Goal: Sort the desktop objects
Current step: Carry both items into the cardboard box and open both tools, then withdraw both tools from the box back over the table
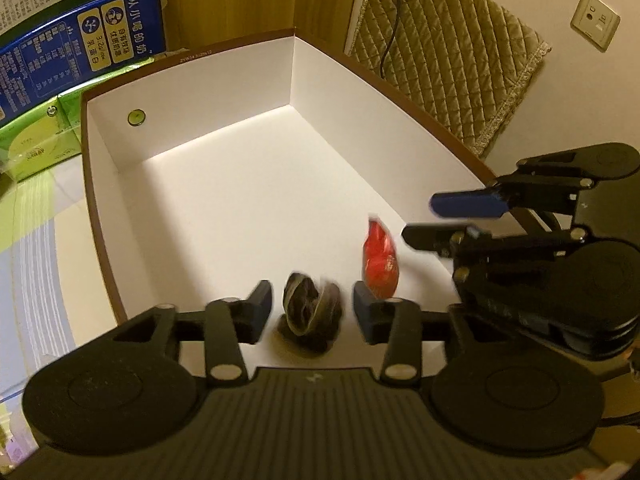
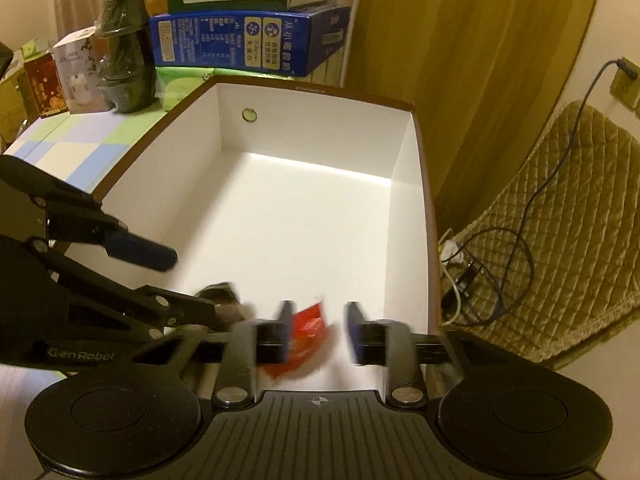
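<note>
Sorting under way: both grippers, left (image 1: pixel 311 307) and right (image 2: pixel 316 330), hang with fingers parted over the white box (image 1: pixel 192 92), a dark crumpled packet (image 1: pixel 310 314) and red packet (image 1: pixel 380 262) loose between them inside, other goods remaining on the bench (image 2: pixel 80 148).

Dim, warm yellowish indoor light. The white box (image 1: pixel 224 184) floor glares brightest along its far wall toward 12 o'clock. Fisheye bending and dark vignetting mark the corners. The red packet (image 2: pixel 308 332) is motion-blurred.
</note>
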The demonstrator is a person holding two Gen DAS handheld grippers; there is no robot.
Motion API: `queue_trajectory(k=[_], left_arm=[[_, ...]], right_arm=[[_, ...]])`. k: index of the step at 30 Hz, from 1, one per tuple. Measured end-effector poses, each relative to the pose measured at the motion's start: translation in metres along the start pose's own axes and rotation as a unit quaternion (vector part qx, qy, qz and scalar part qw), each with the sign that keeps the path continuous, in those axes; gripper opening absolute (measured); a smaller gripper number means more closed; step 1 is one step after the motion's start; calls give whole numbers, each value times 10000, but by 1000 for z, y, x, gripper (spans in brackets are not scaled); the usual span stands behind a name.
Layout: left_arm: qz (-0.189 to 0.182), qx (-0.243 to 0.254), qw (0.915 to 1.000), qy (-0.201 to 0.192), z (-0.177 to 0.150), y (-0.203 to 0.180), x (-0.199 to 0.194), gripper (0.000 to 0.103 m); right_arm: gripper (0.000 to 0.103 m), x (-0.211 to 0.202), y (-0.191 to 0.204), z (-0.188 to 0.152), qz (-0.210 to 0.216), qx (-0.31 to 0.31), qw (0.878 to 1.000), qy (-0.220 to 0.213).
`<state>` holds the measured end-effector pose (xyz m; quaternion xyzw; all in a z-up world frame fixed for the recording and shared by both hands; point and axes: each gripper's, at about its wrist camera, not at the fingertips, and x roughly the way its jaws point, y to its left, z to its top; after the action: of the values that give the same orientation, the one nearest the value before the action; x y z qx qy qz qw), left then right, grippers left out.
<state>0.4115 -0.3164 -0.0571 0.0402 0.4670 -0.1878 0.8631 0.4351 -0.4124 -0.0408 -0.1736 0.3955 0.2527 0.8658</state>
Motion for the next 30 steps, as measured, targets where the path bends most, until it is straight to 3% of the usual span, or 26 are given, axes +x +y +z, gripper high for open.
queue_trajectory(k=[5,13,18,30], left_arm=[[19,23,9999,-99,1,3,-9,52],[25,69,9994,-339,-2,5,-33,52],[3,-24,9987,-509,-8,10,-54,52],[283,-329,9950,-901,-41,43,-119,58]], right_arm=[[54,-9,-6,-1,-41,165,9998,-128],[67,-30,-4,0,-23,427,9986,-315],[82,-45,2,-4,19,650,9968,-456],[92,-74,33,-13,135,953,9920,-820]])
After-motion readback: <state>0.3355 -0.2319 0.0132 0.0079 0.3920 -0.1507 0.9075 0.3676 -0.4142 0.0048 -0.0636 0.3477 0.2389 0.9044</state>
